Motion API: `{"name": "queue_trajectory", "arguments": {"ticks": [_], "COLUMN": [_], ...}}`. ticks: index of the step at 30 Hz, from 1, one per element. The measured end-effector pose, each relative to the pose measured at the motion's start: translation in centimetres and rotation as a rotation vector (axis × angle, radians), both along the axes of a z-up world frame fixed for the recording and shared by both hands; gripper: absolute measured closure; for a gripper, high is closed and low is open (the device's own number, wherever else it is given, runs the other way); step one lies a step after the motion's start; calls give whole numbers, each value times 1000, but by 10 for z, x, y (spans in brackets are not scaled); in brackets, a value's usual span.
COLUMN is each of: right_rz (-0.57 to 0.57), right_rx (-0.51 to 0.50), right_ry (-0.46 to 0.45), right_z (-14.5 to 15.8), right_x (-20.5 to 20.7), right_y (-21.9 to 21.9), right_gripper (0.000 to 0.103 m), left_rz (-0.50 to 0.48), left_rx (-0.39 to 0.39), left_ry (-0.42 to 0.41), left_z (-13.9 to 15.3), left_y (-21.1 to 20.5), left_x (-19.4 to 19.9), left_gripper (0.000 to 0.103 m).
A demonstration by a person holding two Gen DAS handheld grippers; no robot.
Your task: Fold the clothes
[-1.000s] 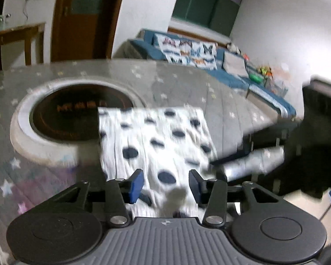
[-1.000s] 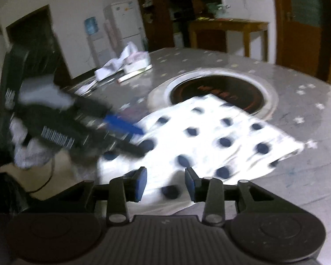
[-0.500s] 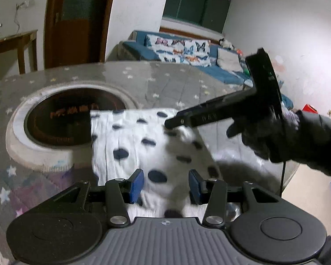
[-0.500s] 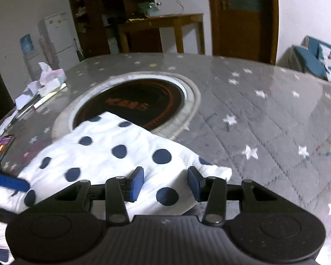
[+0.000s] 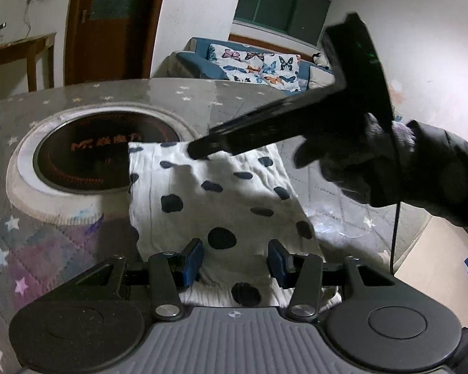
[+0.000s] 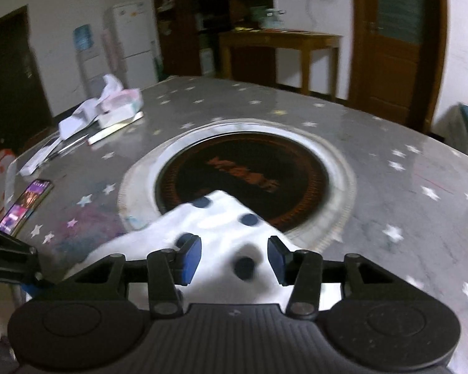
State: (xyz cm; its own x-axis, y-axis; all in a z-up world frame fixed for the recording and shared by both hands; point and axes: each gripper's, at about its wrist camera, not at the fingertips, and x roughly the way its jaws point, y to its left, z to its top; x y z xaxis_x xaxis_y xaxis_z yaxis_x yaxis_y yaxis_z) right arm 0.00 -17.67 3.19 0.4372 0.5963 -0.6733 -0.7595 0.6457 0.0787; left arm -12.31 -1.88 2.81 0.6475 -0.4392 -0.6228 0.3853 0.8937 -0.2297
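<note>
A white cloth with dark polka dots [image 5: 215, 199] lies folded on the grey star-patterned table, its far edge over the round inset hotplate [image 5: 87, 162]. My left gripper [image 5: 234, 258] is open just above the cloth's near end. My right gripper [image 6: 232, 257] is open over the cloth's far corner [image 6: 221, 218]; in the left wrist view its fingers [image 5: 209, 148] reach in from the right and rest at the cloth's far edge.
The round hotplate [image 6: 246, 177] sits in the table's middle. A phone [image 6: 25, 202], papers and a tissue pack [image 6: 109, 109] lie at the table's left side. The table edge [image 5: 415, 240] runs close on the right, with a sofa [image 5: 252, 65] beyond.
My right gripper has swung across to the cloth's far edge by the hotplate. My left gripper has stayed near the cloth's near end, slightly closer.
</note>
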Motion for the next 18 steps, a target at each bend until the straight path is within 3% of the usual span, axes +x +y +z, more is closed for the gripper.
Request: {"name": "queue_trajectory", "arguments": {"ticks": [9,18], "right_rz": [52,56], "right_rx": [-68,-25], "right_ry": [9,-1], "right_z": [-25,-2], "right_x": [13,-5], "right_y": [44,24], "right_gripper": [55,54], "left_rz": [13,6], "left_rx": [-28,-57], "left_ry": [16,19], "left_z": [-7,-10], "left_y": [3,6], "left_x": [0,0], "left_gripper": [52,50]}}
